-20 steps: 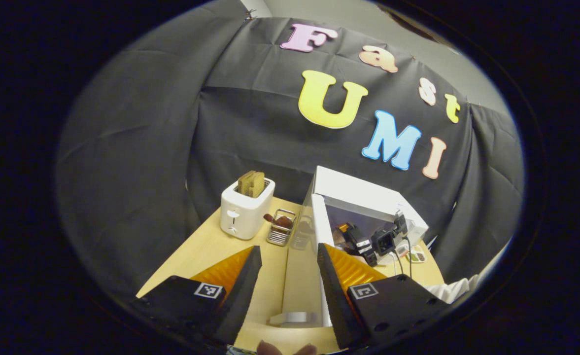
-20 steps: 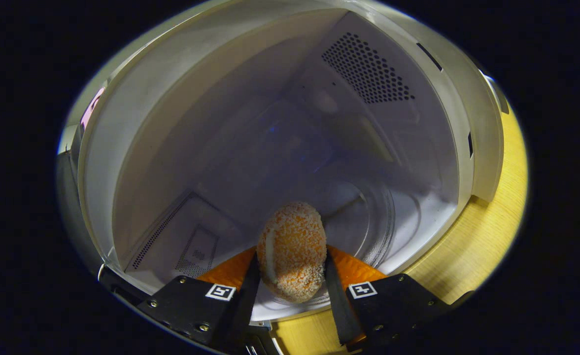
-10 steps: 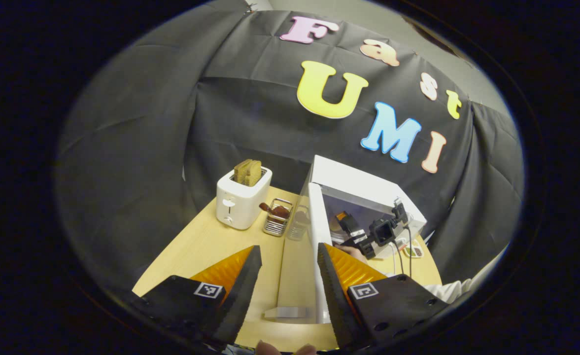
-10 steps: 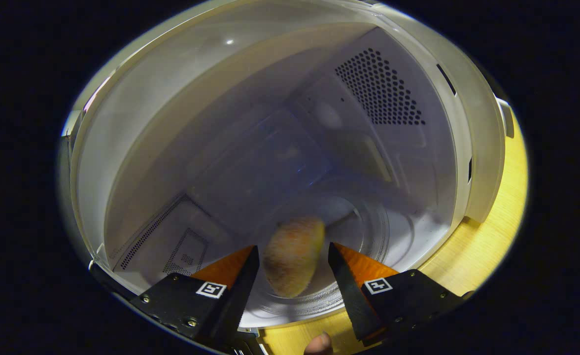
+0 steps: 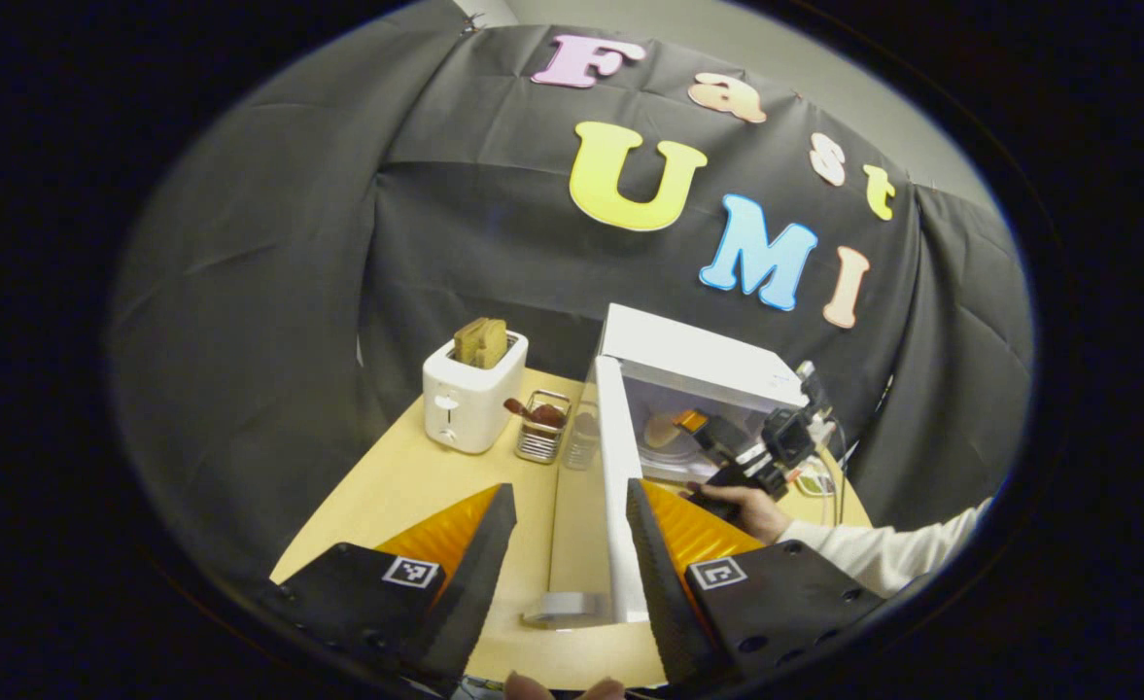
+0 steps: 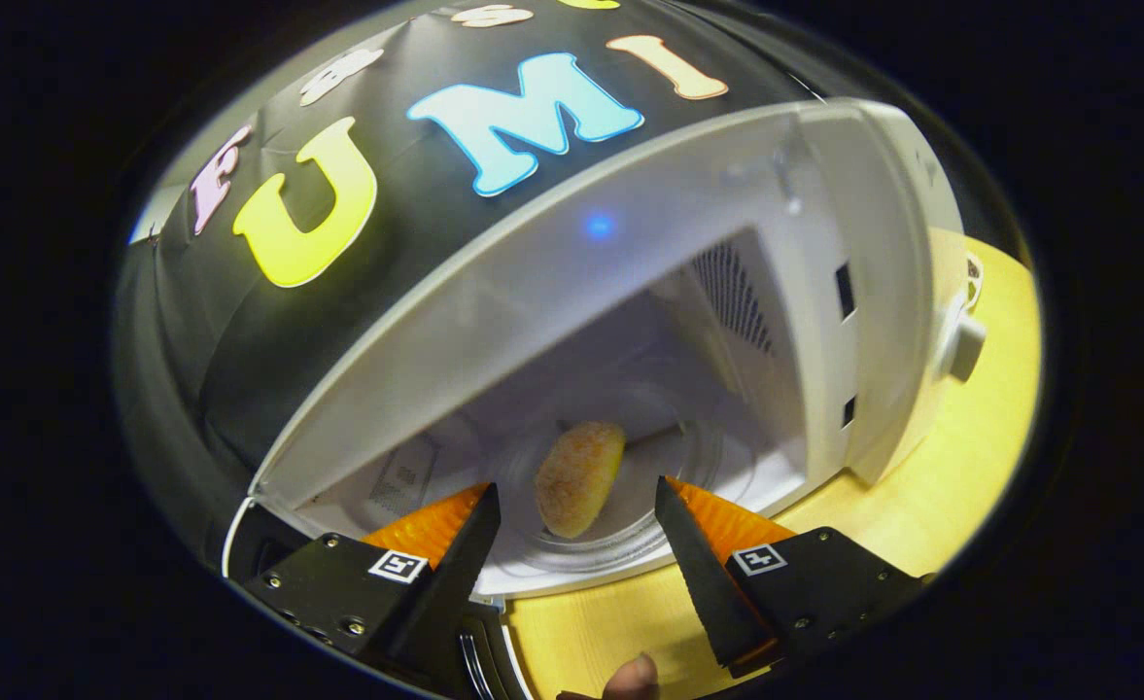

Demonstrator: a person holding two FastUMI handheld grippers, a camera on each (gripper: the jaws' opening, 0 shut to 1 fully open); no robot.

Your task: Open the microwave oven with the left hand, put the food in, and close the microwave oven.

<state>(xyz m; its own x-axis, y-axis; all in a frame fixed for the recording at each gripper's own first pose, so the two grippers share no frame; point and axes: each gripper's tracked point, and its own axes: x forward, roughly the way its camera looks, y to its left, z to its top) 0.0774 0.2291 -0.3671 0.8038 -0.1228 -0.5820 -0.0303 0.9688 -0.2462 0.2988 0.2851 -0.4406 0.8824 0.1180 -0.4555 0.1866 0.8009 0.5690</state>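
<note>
Food (image 6: 579,476): breaded oval piece, lying on the glass turntable (image 6: 630,530) inside the microwave (image 6: 824,292), free of both tools; microwave door (image 5: 615,506) swung wide open. Right gripper (image 6: 576,530): just outside the microwave opening, fingers spread wide, holding nothing, food beyond the gap and apart from both fingers; seen also from the left gripper view (image 5: 727,449), held by a hand (image 5: 742,506) before the microwave. Left gripper (image 5: 564,525): in front of the microwave, fingers wide apart, empty, door edge between them but untouched. Toaster (image 5: 469,403) and wire basket (image 5: 540,437) left of the microwave on the table (image 5: 406,486).
</note>
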